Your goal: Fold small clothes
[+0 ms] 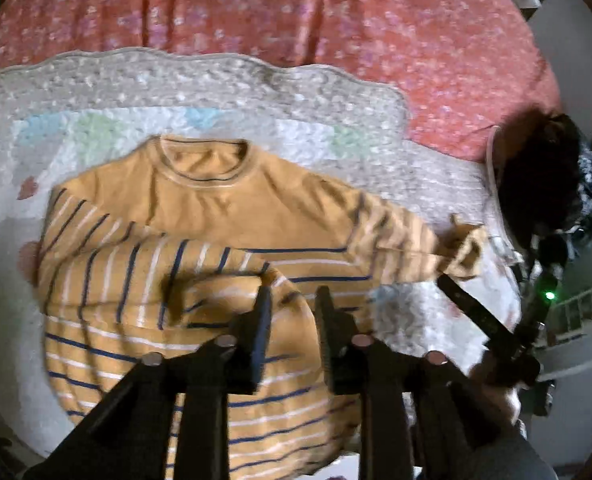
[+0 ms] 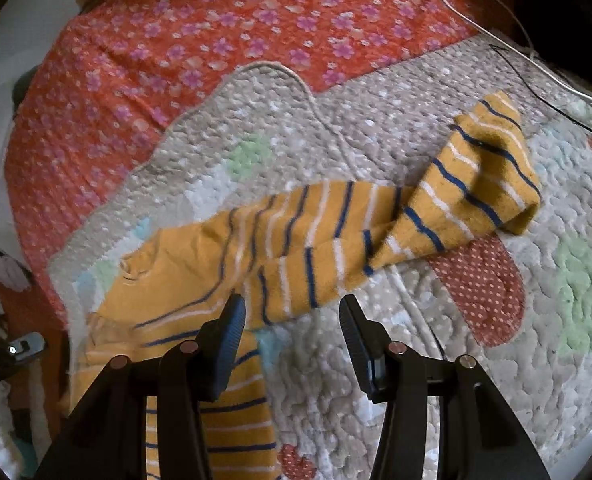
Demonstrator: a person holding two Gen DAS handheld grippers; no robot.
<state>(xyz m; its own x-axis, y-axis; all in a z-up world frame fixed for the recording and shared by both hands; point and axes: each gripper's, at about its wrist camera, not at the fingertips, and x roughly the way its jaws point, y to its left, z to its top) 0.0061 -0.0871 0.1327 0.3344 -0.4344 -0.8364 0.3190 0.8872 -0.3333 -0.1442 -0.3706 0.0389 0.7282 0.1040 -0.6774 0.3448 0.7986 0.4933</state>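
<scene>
A small mustard-yellow sweater (image 1: 215,208) with navy and white stripes lies face up on a quilted mat (image 1: 223,80). Its left sleeve is folded across the chest. My left gripper (image 1: 291,296) hovers over the lower chest, jaws apart and empty. In the right wrist view the sweater's other sleeve (image 2: 376,220) stretches out to the right, its cuff end (image 2: 492,168) bent back on itself. My right gripper (image 2: 291,308) is open and empty just below that sleeve. In the left wrist view the right gripper (image 1: 460,292) shows near the cuff.
The mat lies on a red floral bedspread (image 2: 175,40). A white cable (image 2: 492,28) and a thin black cable (image 2: 536,88) run along the mat's far right. A dark bundle (image 1: 544,176) sits at the bed's right edge.
</scene>
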